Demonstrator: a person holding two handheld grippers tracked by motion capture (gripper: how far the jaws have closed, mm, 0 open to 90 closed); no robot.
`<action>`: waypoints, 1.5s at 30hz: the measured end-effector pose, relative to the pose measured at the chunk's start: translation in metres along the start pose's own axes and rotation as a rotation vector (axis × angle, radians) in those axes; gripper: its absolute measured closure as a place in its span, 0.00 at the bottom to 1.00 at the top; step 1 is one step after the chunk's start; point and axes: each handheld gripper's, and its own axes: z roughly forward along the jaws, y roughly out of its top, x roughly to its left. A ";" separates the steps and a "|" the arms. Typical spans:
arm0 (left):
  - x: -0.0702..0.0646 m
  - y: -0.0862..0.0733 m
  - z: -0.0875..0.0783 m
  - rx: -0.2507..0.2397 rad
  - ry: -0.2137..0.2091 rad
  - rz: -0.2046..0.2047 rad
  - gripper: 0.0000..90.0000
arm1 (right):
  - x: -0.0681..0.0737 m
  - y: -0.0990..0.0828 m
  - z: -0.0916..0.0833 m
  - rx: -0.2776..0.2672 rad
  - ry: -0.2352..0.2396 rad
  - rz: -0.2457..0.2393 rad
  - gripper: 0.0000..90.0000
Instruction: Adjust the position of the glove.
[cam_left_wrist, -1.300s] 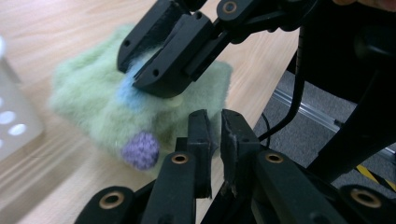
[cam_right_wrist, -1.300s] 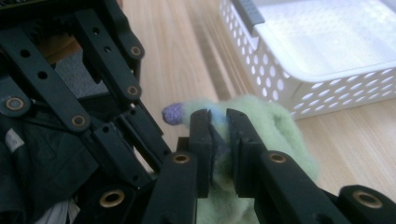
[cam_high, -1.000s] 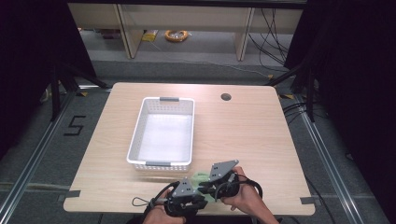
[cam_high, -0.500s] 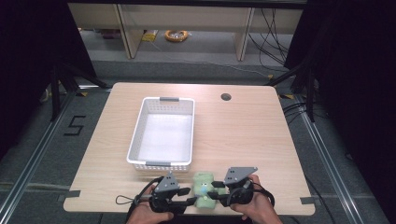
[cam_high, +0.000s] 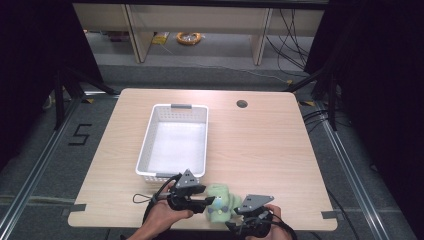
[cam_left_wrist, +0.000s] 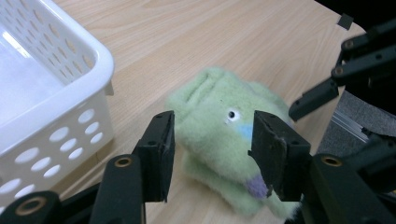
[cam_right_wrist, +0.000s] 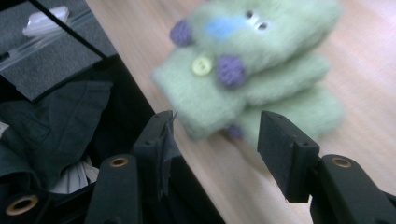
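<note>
A light green plush toy with purple knobs, a yellow button and a blue patch lies on the table near its front edge. My left gripper is at the toy's left side. In the left gripper view its jaws have just been opening and stand on either side of the plush toy without pressing it. My right gripper is at the toy's front right, by the table edge. Its jaws have also just been opening and hold nothing; the blurred plush toy lies just beyond the tips.
A white perforated basket stands behind the left gripper, and its corner is close to the toy. A cable hole sits at the table's back right. The right gripper's jaws appear beyond the toy in the left gripper view.
The two grippers, close together on the toy a second ago, have drawn apart and their jaws have opened. The right one has pulled back toward the table's front edge. The toy now rests on the table.
</note>
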 end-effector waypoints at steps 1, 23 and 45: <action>0.002 0.001 0.001 0.006 0.008 0.001 0.53 | 0.001 0.000 0.000 0.022 0.012 0.017 0.52; 0.006 -0.007 0.003 -0.029 -0.043 -0.112 0.90 | 0.002 0.004 0.000 -0.006 0.047 -0.041 0.93; -0.015 -0.022 -0.018 -0.067 -0.085 -0.124 0.94 | -0.039 0.015 -0.026 0.105 0.084 -0.238 0.94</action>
